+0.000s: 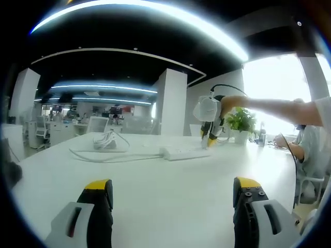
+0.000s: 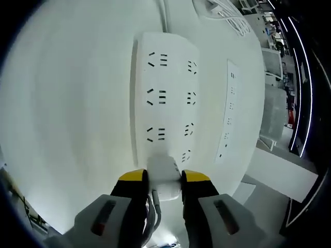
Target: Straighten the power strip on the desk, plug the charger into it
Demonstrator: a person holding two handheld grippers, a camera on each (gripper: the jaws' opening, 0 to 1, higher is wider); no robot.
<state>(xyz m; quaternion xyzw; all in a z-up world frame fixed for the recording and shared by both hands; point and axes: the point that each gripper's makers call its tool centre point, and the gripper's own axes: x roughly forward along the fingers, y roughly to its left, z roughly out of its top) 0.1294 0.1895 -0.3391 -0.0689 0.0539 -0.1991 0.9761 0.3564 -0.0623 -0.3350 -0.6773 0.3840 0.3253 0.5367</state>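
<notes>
Plug-in step: right gripper [image 2: 164, 181] is clamping the charger [image 2: 164, 178] over the power strip [image 2: 165, 98] mid-desk [image 2: 67, 129], prongs probably seating; needs straight pressing. Left gripper [image 1: 173, 194] is hanging released.

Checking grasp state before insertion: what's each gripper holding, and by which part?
Right gripper clamps the white charger by its body sides, over the power strip. Left gripper is open, holding nothing.

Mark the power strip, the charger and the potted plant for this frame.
power strip [image 2: 165, 98]: right gripper view, top face among sockets.
charger [image 2: 164, 178]: right gripper view, white body between jaws.
potted plant [image 1: 241, 121]: left gripper view, leaves.
</notes>
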